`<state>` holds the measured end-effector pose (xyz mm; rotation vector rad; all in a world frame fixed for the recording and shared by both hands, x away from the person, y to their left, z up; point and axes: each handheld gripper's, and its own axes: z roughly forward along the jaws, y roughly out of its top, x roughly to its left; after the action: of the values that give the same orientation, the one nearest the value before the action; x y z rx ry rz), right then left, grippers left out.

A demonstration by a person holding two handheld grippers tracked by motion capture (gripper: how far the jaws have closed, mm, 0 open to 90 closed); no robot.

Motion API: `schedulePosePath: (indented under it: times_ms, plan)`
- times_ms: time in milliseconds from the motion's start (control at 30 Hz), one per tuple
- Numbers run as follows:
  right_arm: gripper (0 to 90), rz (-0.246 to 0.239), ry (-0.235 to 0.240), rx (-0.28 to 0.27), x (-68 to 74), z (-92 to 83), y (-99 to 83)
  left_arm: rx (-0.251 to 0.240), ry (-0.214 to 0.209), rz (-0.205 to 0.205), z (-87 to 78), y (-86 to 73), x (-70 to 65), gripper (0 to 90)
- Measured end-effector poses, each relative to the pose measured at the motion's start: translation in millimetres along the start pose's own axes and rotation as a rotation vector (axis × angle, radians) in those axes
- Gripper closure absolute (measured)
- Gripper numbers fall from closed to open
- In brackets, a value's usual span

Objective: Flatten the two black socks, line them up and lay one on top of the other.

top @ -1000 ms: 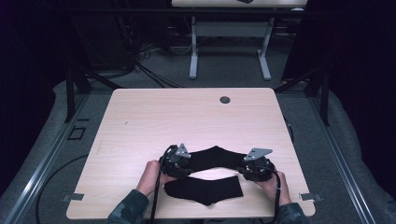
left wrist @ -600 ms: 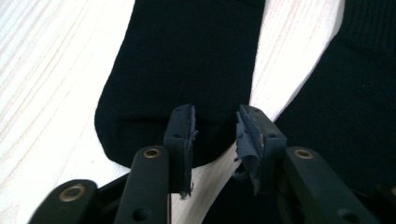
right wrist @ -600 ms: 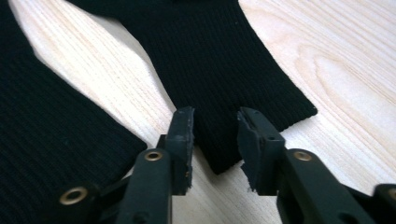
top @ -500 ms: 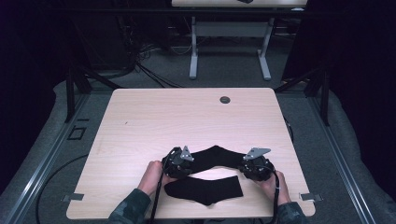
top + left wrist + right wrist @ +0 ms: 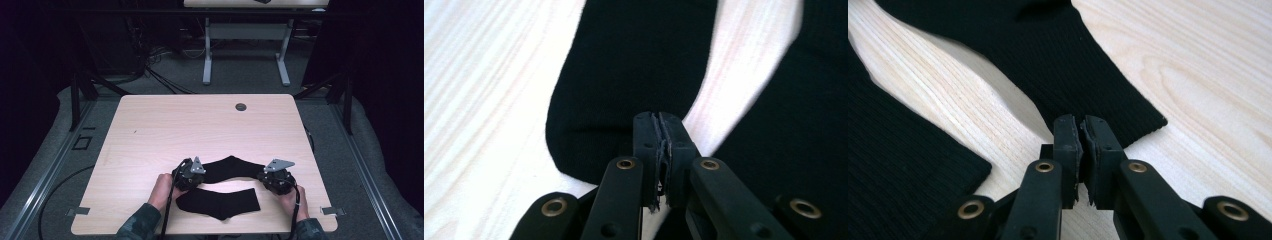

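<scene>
Two black socks lie near the front edge of the light wooden table (image 5: pixel 165 130). The far sock (image 5: pixel 231 167) arches between my two grippers. My left gripper (image 5: pixel 202 174) sits at its left end. Its jaws have just been closing and now stand together on the rounded toe edge (image 5: pixel 624 75). My right gripper (image 5: pixel 261 176) has also just closed, pads pinched on the ribbed cuff edge (image 5: pixel 1058 55). The near sock (image 5: pixel 220 202) lies flat and untouched, and also appears as dark cloth (image 5: pixel 794 125) (image 5: pixel 898 165) to one side in each gripper view.
A small round dark grommet (image 5: pixel 241 107) is set in the table near its far edge. Bare wood stretches behind the socks. Beyond the table stand another desk's white legs (image 5: pixel 207 55) and floor cables (image 5: pixel 150 70).
Both hands and both socks keep their places. The grippers' jaws have drawn in at the far sock's two ends.
</scene>
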<state>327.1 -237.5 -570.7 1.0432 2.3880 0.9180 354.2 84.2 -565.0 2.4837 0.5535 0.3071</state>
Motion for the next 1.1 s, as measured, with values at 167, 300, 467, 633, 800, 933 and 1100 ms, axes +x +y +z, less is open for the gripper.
schedulePosePath:
  times_ms: [167,300,467,633,800,933,1100]
  plan:
    - [85.1,0.004,0.006,-0.043,-2.5,-10.8,5.8,-0.039,0.013,-0.026,-4.8,-1.2,2.2,87.7]
    - [85.1,0.011,0.005,-0.071,-4.2,-19.9,10.6,-0.085,0.024,-0.051,-16.9,0.6,3.6,87.7]
    - [85.1,0.017,0.025,-0.098,-4.8,-30.5,16.9,-0.121,0.041,-0.064,-32.2,1.5,6.7,87.6]
    - [85.2,-0.005,0.025,-0.113,0.2,-37.8,25.6,-0.156,0.054,-0.081,-46.5,0.8,8.8,87.5]
    - [85.2,-0.019,0.033,-0.121,4.8,-43.2,31.4,-0.175,0.067,-0.090,-55.7,-2.0,7.1,87.4]
    - [85.1,-0.032,0.039,-0.125,9.6,-47.9,33.9,-0.176,0.068,-0.093,-62.0,-5.2,5.7,87.1]
    - [85.1,-0.050,0.059,-0.111,15.1,-49.9,34.1,-0.160,0.051,-0.091,-65.7,-10.7,3.3,86.9]
